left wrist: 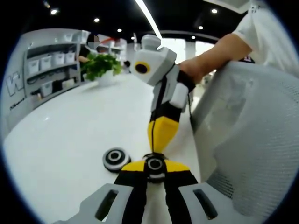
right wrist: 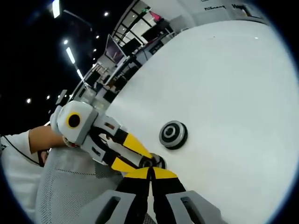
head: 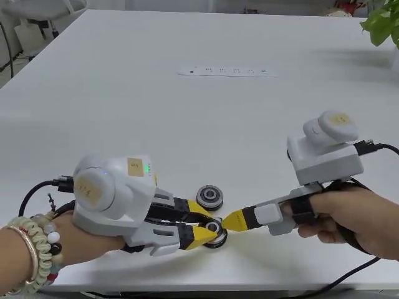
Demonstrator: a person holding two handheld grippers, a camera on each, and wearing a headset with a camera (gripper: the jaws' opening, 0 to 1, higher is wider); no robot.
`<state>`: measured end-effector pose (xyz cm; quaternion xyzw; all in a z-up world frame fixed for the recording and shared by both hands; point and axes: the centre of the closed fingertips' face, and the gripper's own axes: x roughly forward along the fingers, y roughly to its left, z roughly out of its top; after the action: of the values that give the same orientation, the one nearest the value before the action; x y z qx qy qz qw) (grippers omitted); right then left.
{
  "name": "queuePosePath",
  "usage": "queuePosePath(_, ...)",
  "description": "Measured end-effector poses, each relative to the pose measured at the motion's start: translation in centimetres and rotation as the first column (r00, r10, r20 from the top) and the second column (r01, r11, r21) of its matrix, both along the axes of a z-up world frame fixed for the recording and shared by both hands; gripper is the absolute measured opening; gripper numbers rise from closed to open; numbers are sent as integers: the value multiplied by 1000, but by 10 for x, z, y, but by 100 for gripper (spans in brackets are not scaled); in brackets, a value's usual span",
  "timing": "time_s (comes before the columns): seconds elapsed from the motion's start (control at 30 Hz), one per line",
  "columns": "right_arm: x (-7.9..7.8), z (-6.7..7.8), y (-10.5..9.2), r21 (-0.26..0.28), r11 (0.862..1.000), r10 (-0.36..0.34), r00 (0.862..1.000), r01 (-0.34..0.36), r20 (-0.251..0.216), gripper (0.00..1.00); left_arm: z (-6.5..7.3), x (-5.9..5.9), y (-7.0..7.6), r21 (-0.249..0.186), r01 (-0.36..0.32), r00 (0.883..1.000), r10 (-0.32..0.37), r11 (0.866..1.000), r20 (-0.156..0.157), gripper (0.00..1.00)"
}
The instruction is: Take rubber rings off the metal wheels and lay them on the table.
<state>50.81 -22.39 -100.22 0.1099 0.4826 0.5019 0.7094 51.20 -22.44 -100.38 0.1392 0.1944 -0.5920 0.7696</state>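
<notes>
Rubber ring (head: 216,243) should be soft, stretchy; left hand-held gripper (head: 209,228) clamps the stiff metal wheel (left wrist: 155,164), right hand-held gripper (head: 228,220), jaws closed, touches its rim, where I'd pinch.

Yellow/blk fingers (left wrist: 133,166), wheel (left wrist: 155,164) prob. blk w/ silver, white table (head: 156,112).
</notes>
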Motion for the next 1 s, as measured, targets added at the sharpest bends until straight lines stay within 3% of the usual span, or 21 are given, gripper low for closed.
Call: queuePosePath(1.0, -1, 5, 3, 54, 998, 13, 1000, -12, -14, 0, 0, -1, -1, 2, -3, 1000, 3, 1000, -1, 14)
